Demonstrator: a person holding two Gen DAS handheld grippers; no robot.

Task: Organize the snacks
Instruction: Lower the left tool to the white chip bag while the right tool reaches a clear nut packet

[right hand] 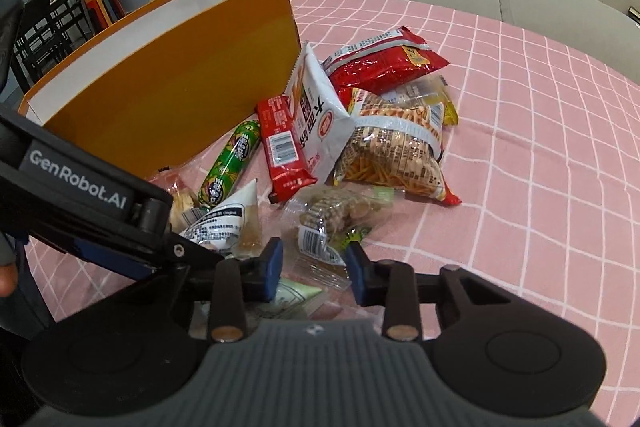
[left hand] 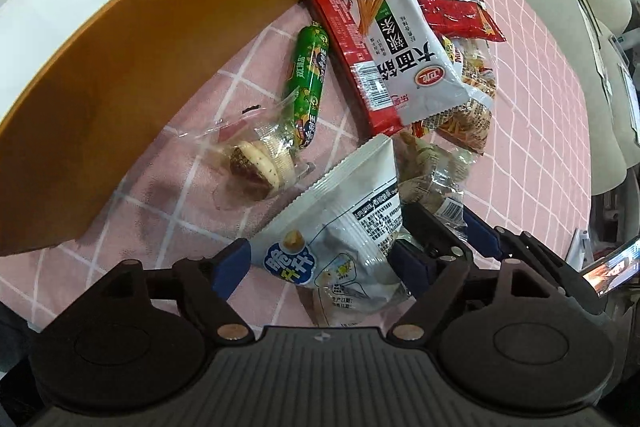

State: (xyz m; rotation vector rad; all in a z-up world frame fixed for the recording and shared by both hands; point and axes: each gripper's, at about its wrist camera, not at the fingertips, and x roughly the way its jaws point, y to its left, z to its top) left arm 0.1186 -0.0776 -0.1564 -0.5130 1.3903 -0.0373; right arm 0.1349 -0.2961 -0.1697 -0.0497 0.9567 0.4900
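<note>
Straddling a white snack packet [left hand: 340, 227] with open left jaws, a clear cookie pack [right hand: 332, 219] with open right jaws; pile beside orange box [right hand: 168, 83], white interior showing, on pink-checked tabletop [right hand: 540, 147].

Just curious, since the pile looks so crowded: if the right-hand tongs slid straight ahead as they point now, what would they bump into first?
Most likely the clear plastic pack of round biscuits, already between the open right tongs. Depth is hard to judge.
</note>
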